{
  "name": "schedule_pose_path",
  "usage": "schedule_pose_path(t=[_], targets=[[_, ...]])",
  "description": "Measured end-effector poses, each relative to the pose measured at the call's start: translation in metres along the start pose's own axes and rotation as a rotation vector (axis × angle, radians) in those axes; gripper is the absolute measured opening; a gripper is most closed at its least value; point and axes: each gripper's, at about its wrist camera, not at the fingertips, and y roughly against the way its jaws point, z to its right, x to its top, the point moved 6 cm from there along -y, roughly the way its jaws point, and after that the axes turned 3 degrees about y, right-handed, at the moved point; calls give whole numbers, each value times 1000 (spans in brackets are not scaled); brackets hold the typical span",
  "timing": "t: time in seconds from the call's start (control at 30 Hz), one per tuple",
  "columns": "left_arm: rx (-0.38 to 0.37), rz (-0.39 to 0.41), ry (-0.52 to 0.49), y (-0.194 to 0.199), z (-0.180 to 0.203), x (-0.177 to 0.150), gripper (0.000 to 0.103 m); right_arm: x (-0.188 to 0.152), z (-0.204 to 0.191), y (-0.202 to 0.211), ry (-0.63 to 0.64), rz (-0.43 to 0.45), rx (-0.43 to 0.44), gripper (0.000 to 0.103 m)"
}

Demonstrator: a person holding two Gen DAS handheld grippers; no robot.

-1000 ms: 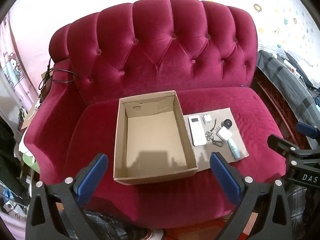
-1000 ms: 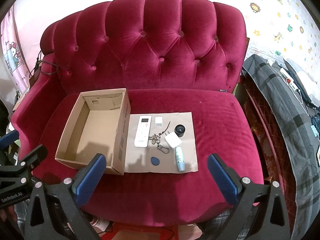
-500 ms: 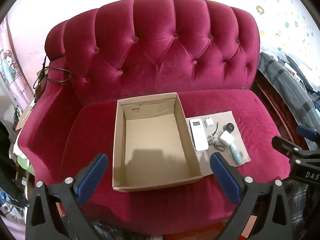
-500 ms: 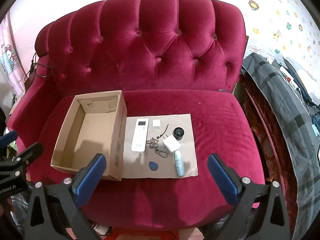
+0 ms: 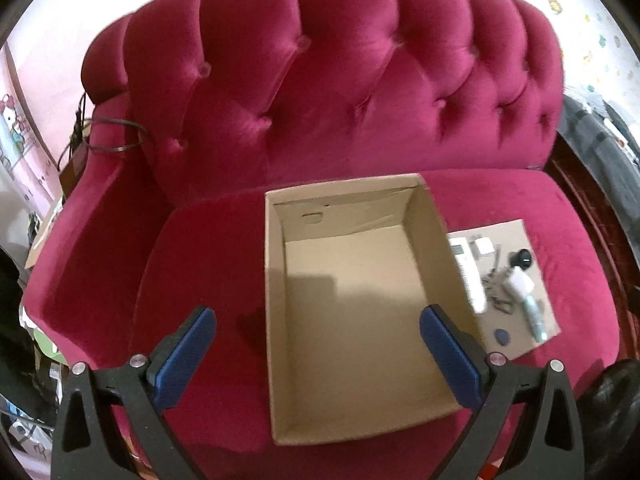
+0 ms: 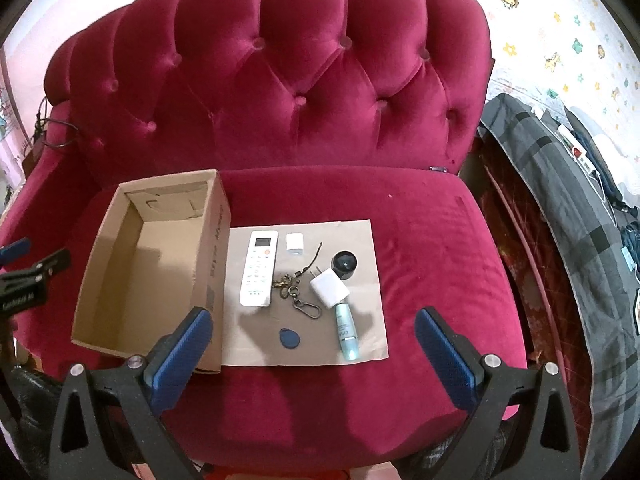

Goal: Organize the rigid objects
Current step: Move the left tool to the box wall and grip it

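An open, empty cardboard box point(image 5: 424, 216) point(image 6: 208, 240) stands on the red sofa seat. Right of it a brown paper sheet point(image 6: 368, 344) holds a white remote point(image 6: 259, 268), a small white cube charger point(image 6: 295, 243), a keyring point(image 6: 296, 284), a white plug adapter point(image 6: 330, 287), a black round cap point(image 6: 345, 265), a pale blue tube point(image 6: 347, 332) and a blue tag point(image 6: 289, 338). My left gripper point(image 5: 318, 354) is open, hovering over the box's near half. My right gripper point(image 6: 312, 354) is open, above the sheet's front edge.
The tufted red sofa back point(image 6: 304, 80) rises behind. A grey plaid blanket point(image 6: 560, 200) with small items lies on the right. A black cable point(image 5: 108, 136) hangs over the left armrest. Bare seat cushion point(image 6: 440, 240) lies right of the sheet.
Both grippers have moved forward and lower toward the seat. The left view now looks down into the box. The objects have not moved.
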Motion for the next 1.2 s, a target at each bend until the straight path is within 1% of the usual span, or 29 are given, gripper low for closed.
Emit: schedule_pose_path(t=[0.33,0.5,0.67,0.87,0.93,0.97,1.0,1.03,1.1,1.13,1.2], targets=[[10,-53,0,-75,-24,4,103,1,-5,-25,21,-37,-12,103],[12,-96,47,-111,-39,-2,103,-1,-7,-35,35,-60,-20,103],[11,-121,70,-133,-49,-8,103,-5,-8,-46,41,-84,-31,103],[-55,-153,112,-147,-54,-13,103,-7,-18,-54,61,-105,-36,103],[-63,-153,110,-148,-55,-12,100,-7,-22,-55,73,-106,-33,103],[-59,-151,105,-148,-55,-13,97,-7,-24,-55,79,-107,-33,103],[-55,-153,99,-147,-55,-14,91,-7,-25,-56,83,-108,-33,103],[-54,-156,96,-148,-55,-14,87,-7,-27,-56,87,-110,-33,103],[-52,-166,101,-148,-56,-15,73,-8,-29,-58,91,-115,-31,103],[-54,-172,101,-149,-56,-16,70,-8,-31,-58,92,-116,-29,103],[-65,-180,94,-149,-55,-19,59,-7,-33,-59,98,-114,-28,103]])
